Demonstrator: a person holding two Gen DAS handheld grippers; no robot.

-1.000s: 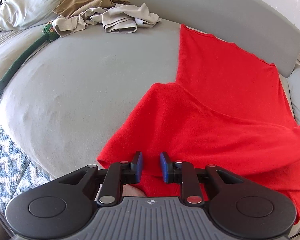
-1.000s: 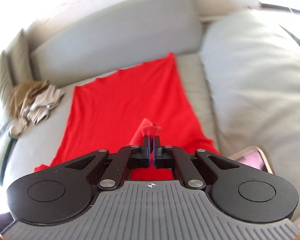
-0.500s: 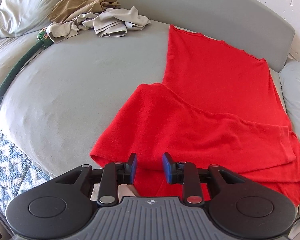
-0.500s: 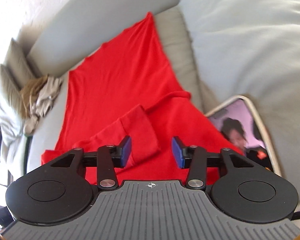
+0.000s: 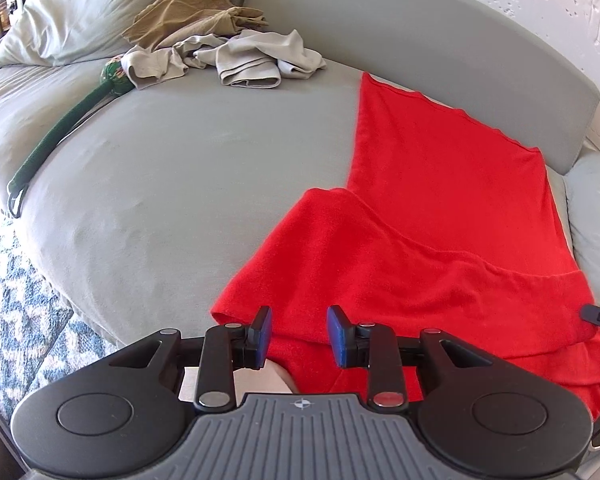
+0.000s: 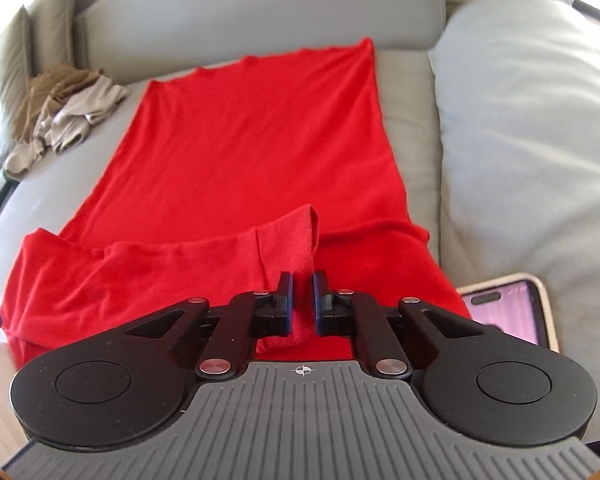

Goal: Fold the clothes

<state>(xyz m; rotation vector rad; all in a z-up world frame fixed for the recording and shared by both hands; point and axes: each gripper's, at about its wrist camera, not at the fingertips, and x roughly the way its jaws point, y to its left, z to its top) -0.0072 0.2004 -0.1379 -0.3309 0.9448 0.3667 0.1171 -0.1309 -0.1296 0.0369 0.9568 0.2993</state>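
The bright red knit garment [image 6: 256,152] lies spread flat on the grey sofa seat [image 5: 188,168], running straight ahead of both grippers to the backrest, its near end doubled back into a thick band just in front of the fingers. The right gripper [image 6: 302,294] has its fingers a narrow gap apart with the upturned red cuff [image 6: 296,236] standing up between them; cloth fills the gap, but the pads do not look fully pressed on it, so call this closing in, not a firm pinch. The left gripper [image 5: 299,334] is spread wide and holds nothing, hovering over the near left corner of the folded band, cloth directly beneath and ahead.

In my judgement the fold is partway made and the near edge is being gathered. To do it well: the right fingers want to bite the full thickness of the cuff, not a single layer, or the knit will slide out under its own weight. The left should come down on the band's corner at a matching depth so both ends lift level. Keep tension even, carry the edge straight ahead toward the far hem, and lay it down square.

Just to the right of the right gripper sits a phone with a lit pink screen [image 6: 512,312]; keep the cloth clear of it. Far ahead-left of the left gripper, a heap of beige and tan clothes [image 5: 220,52] lies near the pillows.
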